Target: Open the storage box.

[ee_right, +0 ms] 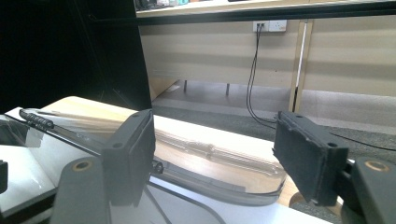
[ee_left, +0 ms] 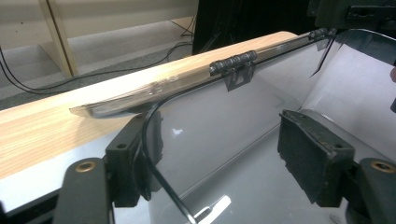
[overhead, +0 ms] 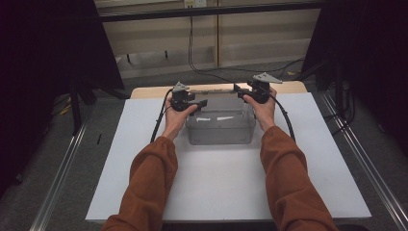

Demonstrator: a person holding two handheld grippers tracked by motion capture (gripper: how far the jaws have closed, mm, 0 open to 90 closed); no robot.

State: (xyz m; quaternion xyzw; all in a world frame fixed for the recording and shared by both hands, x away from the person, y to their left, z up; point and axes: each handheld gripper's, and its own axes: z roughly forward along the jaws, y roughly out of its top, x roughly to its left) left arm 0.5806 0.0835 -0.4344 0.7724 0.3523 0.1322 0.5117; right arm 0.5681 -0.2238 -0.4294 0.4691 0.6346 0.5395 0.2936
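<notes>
a: that clear box (overhead: pixel 220 126) sits at the far middle of the white worktop (overhead: pixel 226 178), lid (overhead: pixel 211 89) swung back toward twelve o'clock on two black hinges (ee_left: pixel 233 60).

b: where are the claws?

a: left claw (overhead: pixel 201 103) at the box's ten o'clock corner, right claw (overhead: pixel 239 88) at its two o'clock corner, near the lid's end. in the left gripper view the box's rim (ee_left: pixel 156 154) runs just beside one pad (ee_left: pixel 133 163); the other pad stands well off, so the left claw is released, wall between the jaws but not pinched. the right claw is spread too, nothing pressed; the lid's edge (ee_right: pixel 219 179) lies low just beyond its pads.

b: how would it handle?

a: thin clear plastic, so light, i'd guess, and stiff enough to keep shape, though the walls would flex under a hard pinch. glossy, so slippery. the hinges look like the weak spot, so twisting the lid from one end could strain them.

b: where to grip, then?

a: for the lid, its free long edge, both claws evenly spaced, so it swings flat. for moving the box, the side rims at nine and three o'clock, pads across the wall, gently.
</notes>
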